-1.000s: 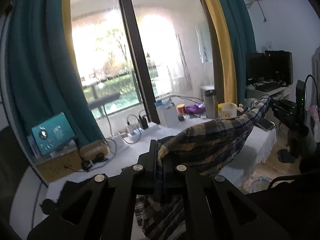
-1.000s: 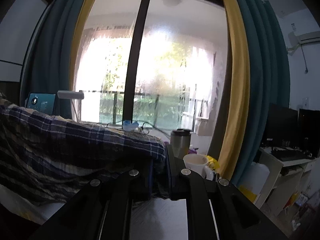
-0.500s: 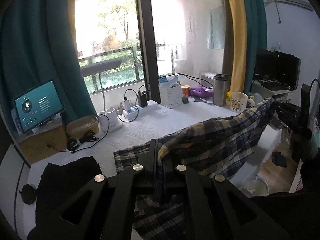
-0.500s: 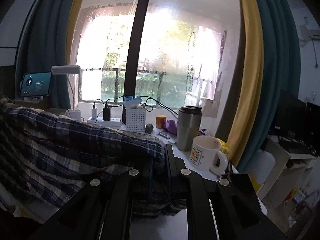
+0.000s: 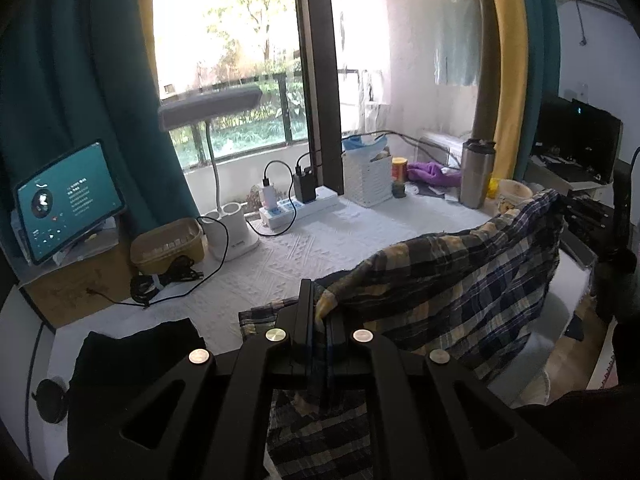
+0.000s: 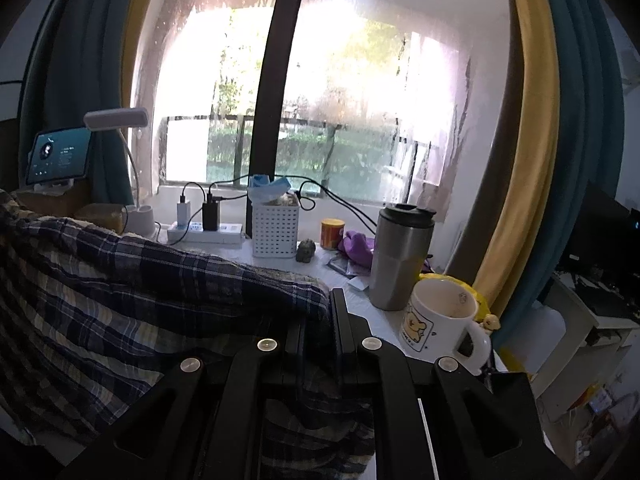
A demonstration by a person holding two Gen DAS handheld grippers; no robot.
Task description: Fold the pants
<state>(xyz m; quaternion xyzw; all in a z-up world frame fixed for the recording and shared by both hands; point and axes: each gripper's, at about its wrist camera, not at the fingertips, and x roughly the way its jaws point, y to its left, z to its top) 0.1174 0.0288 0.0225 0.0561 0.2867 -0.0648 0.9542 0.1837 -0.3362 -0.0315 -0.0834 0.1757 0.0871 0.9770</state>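
Plaid pants (image 5: 452, 280) hang stretched above the white table (image 5: 320, 248) (one end trailing on it), pinched at one edge by the left gripper (image 5: 320, 320), at the other by the right gripper (image 6: 316, 320).

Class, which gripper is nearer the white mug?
Right. The right gripper, shut on the pants, is just beside the mug; the left gripper holds the pants' far end.

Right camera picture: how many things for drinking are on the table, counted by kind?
Steel travel tumblers: 1
White cartoon mugs: 1
Total: 2
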